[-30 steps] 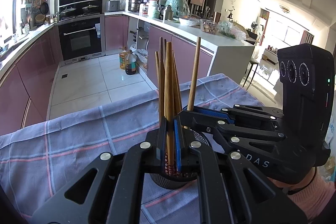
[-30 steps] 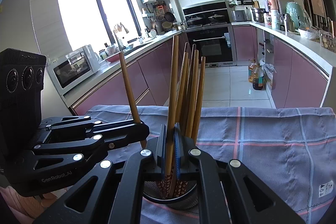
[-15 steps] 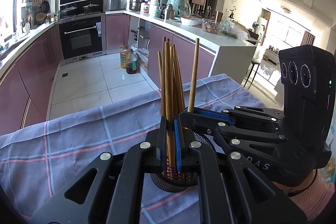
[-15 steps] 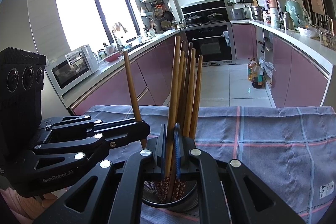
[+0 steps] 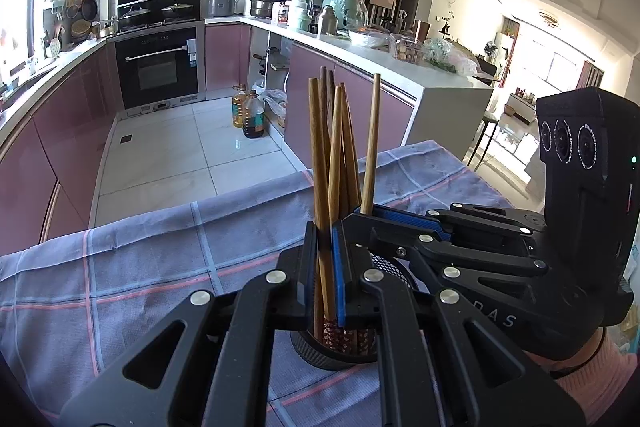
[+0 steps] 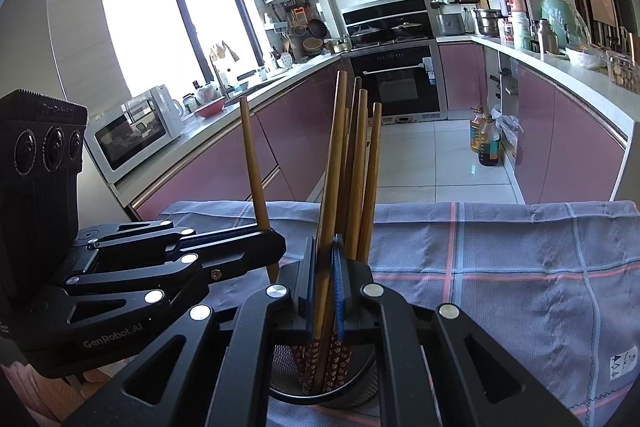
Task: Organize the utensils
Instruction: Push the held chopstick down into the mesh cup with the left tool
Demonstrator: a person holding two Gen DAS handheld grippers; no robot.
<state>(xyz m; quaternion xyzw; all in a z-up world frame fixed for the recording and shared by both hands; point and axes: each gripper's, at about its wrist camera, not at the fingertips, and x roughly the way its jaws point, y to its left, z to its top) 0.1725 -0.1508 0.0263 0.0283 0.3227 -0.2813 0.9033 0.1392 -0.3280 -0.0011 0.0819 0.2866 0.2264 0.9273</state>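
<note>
A black mesh holder (image 5: 320, 357) (image 6: 288, 385) stands on the checked cloth with several wooden chopsticks upright in it. My left gripper (image 5: 326, 267) is shut on one chopstick (image 5: 318, 155), whose patterned lower end reaches down into the holder. My right gripper (image 6: 325, 287) is shut on another chopstick (image 6: 334, 155), also dipping into the holder. Each gripper shows in the other's view: the right gripper (image 5: 362, 215) with its chopstick (image 5: 370, 147), the left gripper (image 6: 276, 255) with its chopstick (image 6: 252, 163). The two grippers meet over the holder from either side.
The blue-grey checked cloth (image 5: 140, 267) (image 6: 500, 267) covers the table, whose far edge drops to the tiled kitchen floor. Pink cabinets, an oven (image 5: 160, 67) and oil bottles (image 5: 248, 115) lie beyond. A pink sleeve (image 5: 592, 379) shows behind the right gripper.
Both grippers have stayed almost still, each shut on its chopstick. The loose chopsticks in the holder have shifted and fanned out slightly.
</note>
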